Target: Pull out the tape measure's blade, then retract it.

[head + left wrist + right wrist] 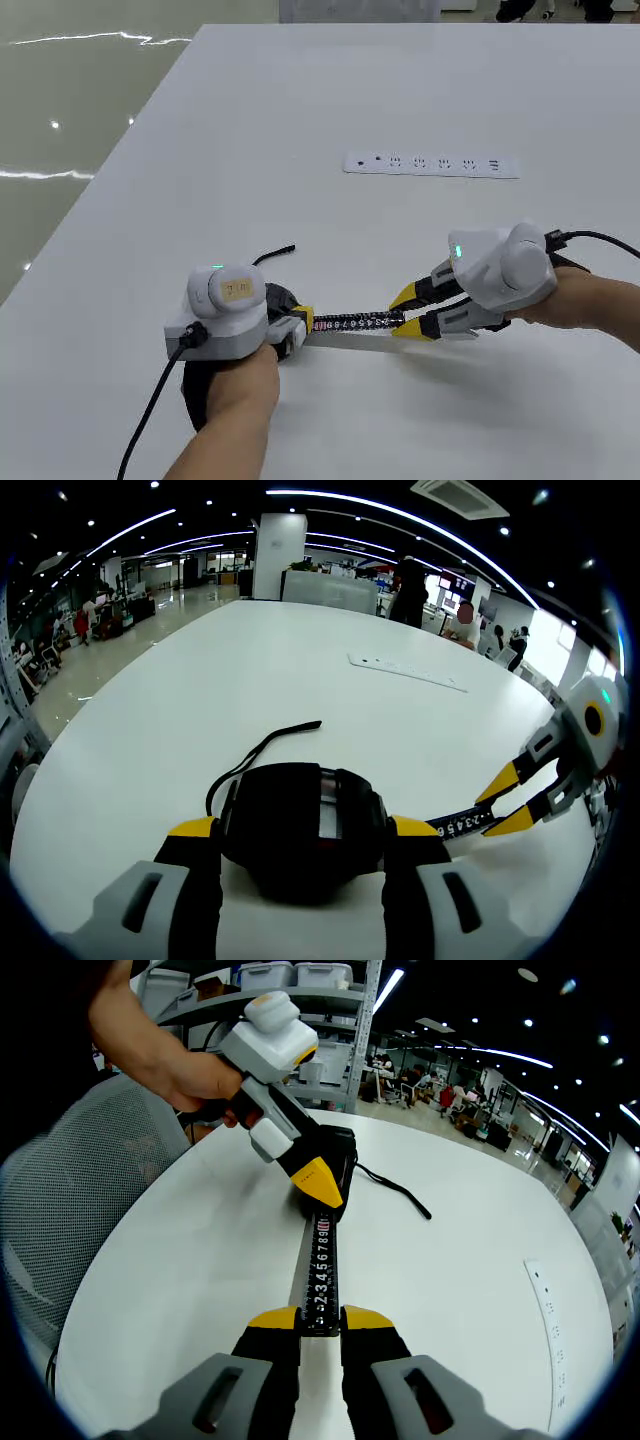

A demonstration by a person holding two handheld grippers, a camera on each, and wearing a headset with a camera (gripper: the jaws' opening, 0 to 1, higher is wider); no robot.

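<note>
Tape measure (300, 825): black case, resting on white table (400, 90), black strap (270, 742) trailing behind.
Blade (322, 1275): partly extended, level, black with white numerals.

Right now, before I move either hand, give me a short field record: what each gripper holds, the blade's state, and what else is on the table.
left gripper: shut on tape measure case, one jaw on each side
right gripper: shut on blade, gripping its free end
blade state: partly pulled out, straight between case and right gripper, numbers facing up
retraction: not yet done
wrist strap: loose on table behind the case
power strip: farther back, apart from both grippers
</note>
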